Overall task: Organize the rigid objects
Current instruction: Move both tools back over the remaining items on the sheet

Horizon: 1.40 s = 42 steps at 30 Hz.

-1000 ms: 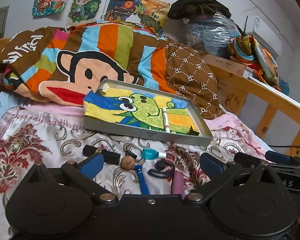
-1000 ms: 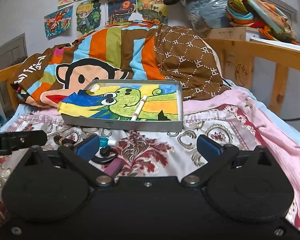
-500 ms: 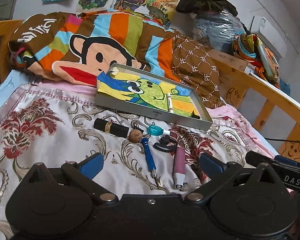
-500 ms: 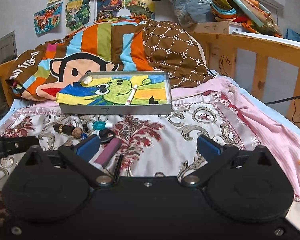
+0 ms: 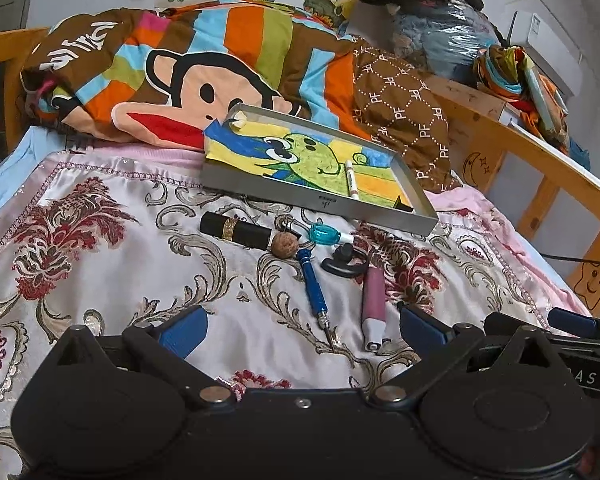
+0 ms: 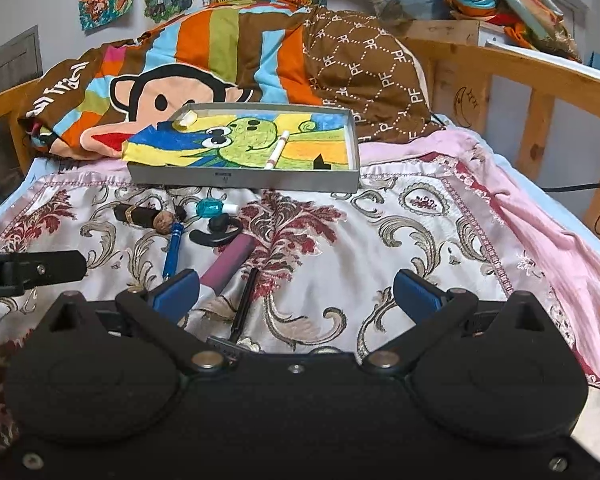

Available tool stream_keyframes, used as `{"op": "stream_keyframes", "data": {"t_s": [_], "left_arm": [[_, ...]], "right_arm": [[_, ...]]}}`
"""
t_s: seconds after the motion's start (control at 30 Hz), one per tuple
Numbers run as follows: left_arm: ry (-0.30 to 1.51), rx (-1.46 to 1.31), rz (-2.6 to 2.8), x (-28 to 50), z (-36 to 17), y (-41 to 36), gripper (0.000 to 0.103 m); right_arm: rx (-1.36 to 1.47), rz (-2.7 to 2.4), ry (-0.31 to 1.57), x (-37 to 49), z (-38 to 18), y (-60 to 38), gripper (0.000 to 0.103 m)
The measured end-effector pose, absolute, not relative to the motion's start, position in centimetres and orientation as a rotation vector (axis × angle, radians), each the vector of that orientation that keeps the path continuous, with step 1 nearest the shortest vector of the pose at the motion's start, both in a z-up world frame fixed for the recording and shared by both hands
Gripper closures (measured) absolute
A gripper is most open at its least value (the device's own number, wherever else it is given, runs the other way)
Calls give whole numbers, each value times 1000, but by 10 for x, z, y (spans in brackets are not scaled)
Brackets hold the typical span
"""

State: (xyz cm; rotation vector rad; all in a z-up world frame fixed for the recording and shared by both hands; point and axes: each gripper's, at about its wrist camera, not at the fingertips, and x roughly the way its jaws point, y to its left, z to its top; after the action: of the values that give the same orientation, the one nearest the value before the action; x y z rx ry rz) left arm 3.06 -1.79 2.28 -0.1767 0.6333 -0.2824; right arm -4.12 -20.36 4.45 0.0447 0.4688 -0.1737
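Observation:
A grey metal tray (image 5: 312,200) (image 6: 244,179) lined with a green cartoon drawing rests on the bed and holds a white marker (image 5: 351,179) (image 6: 278,151). In front of it lie a black lipstick tube (image 5: 236,230), a walnut (image 5: 285,244), a teal cap (image 5: 325,235), a blue screwdriver (image 5: 314,290), a black earhook headset (image 5: 345,264) and a pink tube (image 5: 373,302) (image 6: 230,262). A thin black pen (image 6: 245,300) shows in the right wrist view. My left gripper (image 5: 302,330) hovers open just short of the screwdriver and pink tube. My right gripper (image 6: 296,294) is open too, empty, right of the pile.
A striped monkey-print quilt (image 5: 188,76) is piled behind the tray. A wooden bed rail (image 6: 540,80) runs along the right, with bundled clothes (image 5: 516,76) on a shelf above. The patterned satin cover (image 6: 420,240) is bare to the right of the objects.
Both grippers have pulled back and risen, so more of the bedspread and the whole pile of small objects come into view. Nothing was picked up.

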Motion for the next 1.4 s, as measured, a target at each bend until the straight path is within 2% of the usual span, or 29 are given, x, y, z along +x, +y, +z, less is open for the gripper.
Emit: {"op": "stream_keyframes", "data": {"t_s": [0.77, 1.4], "left_arm": [[675, -233, -294, 35, 17, -14, 1], [715, -230, -279, 37, 14, -13, 1]], "right_arm": [[-8, -125, 488, -25, 39, -207, 0], [-103, -79, 574, -10, 30, -196, 0]]}}
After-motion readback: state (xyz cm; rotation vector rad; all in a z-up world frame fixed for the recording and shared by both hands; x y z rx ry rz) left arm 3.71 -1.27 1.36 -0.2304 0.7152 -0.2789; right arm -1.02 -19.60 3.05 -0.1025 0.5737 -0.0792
